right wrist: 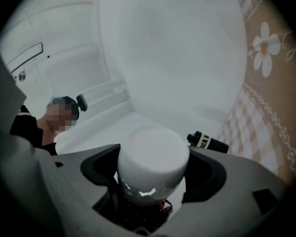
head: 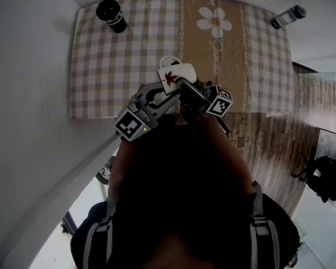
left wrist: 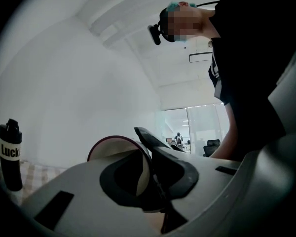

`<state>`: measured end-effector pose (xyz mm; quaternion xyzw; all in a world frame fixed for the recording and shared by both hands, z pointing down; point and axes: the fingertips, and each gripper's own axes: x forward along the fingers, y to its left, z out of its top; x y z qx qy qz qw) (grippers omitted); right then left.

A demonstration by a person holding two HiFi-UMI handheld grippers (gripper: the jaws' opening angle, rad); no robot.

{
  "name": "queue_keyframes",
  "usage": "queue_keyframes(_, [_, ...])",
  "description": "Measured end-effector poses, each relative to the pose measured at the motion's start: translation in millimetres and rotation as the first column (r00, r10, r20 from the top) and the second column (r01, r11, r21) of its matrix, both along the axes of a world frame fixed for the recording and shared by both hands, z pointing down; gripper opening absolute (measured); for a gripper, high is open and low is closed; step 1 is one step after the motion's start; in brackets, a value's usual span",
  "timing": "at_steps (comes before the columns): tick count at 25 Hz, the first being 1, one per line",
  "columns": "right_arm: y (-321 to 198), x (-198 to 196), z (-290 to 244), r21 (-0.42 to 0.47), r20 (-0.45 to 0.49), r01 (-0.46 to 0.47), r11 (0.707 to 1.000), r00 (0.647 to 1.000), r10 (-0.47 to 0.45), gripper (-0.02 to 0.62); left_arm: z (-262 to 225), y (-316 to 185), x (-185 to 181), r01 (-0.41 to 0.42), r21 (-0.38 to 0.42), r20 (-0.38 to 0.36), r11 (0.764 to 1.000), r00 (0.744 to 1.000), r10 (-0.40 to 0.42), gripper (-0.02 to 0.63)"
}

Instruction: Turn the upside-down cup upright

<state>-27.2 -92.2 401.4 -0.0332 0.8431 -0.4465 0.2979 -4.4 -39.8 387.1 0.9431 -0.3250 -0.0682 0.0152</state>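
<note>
The white cup with a red leaf print hangs tilted above the front edge of the checked tablecloth, handle toward the far side. My left gripper comes from the lower left and is shut on the cup's wall at the rim. In the left gripper view the dark-edged rim sits between the two pads. My right gripper holds the cup from the right. In the right gripper view the cup's rounded white body fills the gap of the right gripper, touching both pads.
A black bottle stands at the table's far left corner, also in the gripper views as the black bottle and the black bottle. A clear bottle lies at the far right corner. A white wall runs along the left, wooden floor on the right.
</note>
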Motion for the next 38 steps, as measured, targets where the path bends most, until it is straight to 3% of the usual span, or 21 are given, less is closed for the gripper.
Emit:
queue_keyframes(4, [-2.9, 0.0, 4.8, -0.010, -0.032, -0.014, 1.000, 0.999, 0.014, 0.383, 2.3, -2.5, -1.7, 0.000, -0.008, -0.006, 1.000, 1.000, 0.000, 0.075])
queue_keyframes(10, [-5.5, 6.0, 12.0, 0.066, -0.130, -0.046, 0.997, 0.990, 0.054, 0.380, 18.6, 1.5, -6.1, -0.039, -0.028, 0.090, 0.999, 0.995, 0.041, 0.089])
queue_keyframes(13, [-8.7, 14.0, 16.2, 0.097, -0.167, -0.059, 0.994, 0.983, 0.074, 0.380, 18.3, 3.9, -21.1, -0.051, -0.058, 0.065, 0.997, 0.996, 0.055, 0.099])
queue_keyframes(16, [-6.4, 18.7, 23.5, 0.181, -0.258, -0.054, 0.982, 0.961, 0.100, 0.380, 13.6, -5.8, -54.2, 0.016, -0.086, -0.016, 0.996, 1.000, -0.018, 0.103])
queue_keyframes(18, [1.1, 16.3, 30.5, 0.267, -0.347, -0.018, 0.963, 0.931, 0.114, 0.380, 20.7, -23.3, -79.5, 0.136, -0.097, 0.012, 0.986, 0.991, -0.136, 0.094])
queue_keyframes(20, [13.0, 9.5, 38.5, 0.364, -0.439, 0.046, 0.930, 0.890, 0.128, 0.380, 37.2, -38.5, -88.2, 0.219, -0.112, 0.132, 0.969, 0.970, -0.204, 0.095])
queue_keyframes(22, [24.9, 0.9, 44.5, 0.437, -0.494, 0.108, 0.893, 0.858, 0.138, 0.380, 51.5, -42.9, -77.5, 0.196, -0.126, 0.231, 0.973, 0.959, -0.163, 0.103])
queue_keyframes(24, [33.4, -6.0, 47.8, 0.480, -0.518, 0.146, 0.865, 0.843, 0.144, 0.380, 58.9, -42.0, -62.6, 0.139, -0.139, 0.252, 0.980, 0.963, -0.100, 0.133])
queue_keyframes(27, [42.8, -13.5, 49.5, 0.542, -0.562, 0.210, 0.814, 0.810, 0.166, 0.379, 57.8, -43.2, -53.8, 0.113, -0.140, 0.232, 0.984, 0.970, -0.078, 0.143])
queue_keyframes(32, [59.7, -21.4, 53.1, 0.640, -0.629, 0.340, 0.689, 0.747, 0.216, 0.380, 67.9, -41.1, -49.3, 0.073, -0.150, 0.305, 0.986, 0.952, -0.024, 0.121])
queue_keyframes(34, [66.0, -21.5, 55.0, 0.661, -0.651, 0.386, 0.643, 0.722, 0.236, 0.380, 77.0, -36.6, -46.8, 0.049, -0.164, 0.364, 0.985, 0.931, 0.014, 0.113])
queue_keyframes(37, [78.2, -25.0, 60.3, 0.674, -0.690, 0.466, 0.574, 0.674, 0.263, 0.379, 93.8, -29.4, -43.1, 0.029, -0.165, 0.483, 0.986, 0.874, 0.055, 0.084])
queue_keyframes(38, [82.2, -27.2, 62.1, 0.677, -0.696, 0.485, 0.553, 0.665, 0.270, 0.379, 96.4, -28.3, -42.0, 0.030, -0.161, 0.496, 0.987, 0.867, 0.055, 0.078])
